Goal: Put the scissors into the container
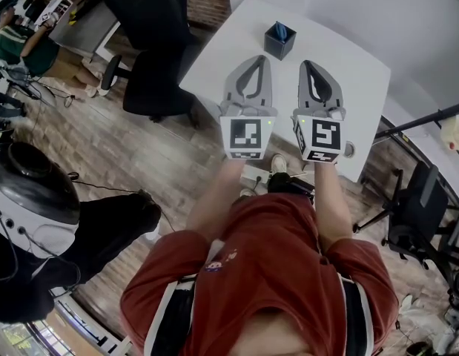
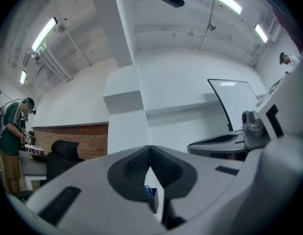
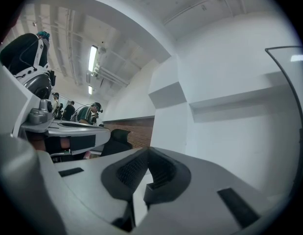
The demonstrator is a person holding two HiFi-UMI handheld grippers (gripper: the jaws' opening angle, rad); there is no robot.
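A person in a red shirt (image 1: 273, 273) holds two grey grippers side by side over a white table (image 1: 355, 80). The dark blue container (image 1: 277, 48) stands on the tabletop beyond both sets of tips, nearer the table's far edge. It sits between the lines of the two grippers and apart from each. Blue handles that appear to be the scissors (image 1: 282, 30) rise above its rim, inside the container.

The left gripper (image 1: 264, 58) is clenched, its two jaws meeting at the tips with nothing between them. In the left gripper view, the left gripper (image 2: 150, 147) shows its ribbed pads closing to a single line. Below that line, through the gap behind the tips, a corner of the container (image 2: 153, 203) shows with a sliver of blue scissors (image 2: 148, 190) at its top. The container lies ahead of the jaws, untouched.

The right gripper (image 1: 306, 64) is likewise clenched and empty, touching neither table nor container. The right gripper view shows the right gripper (image 3: 148, 150) with its pads pressed together at the tip. Neither the container nor the scissors shows in that view.

A black office chair (image 1: 151, 73) stands on the wooden floor to the left of the table.
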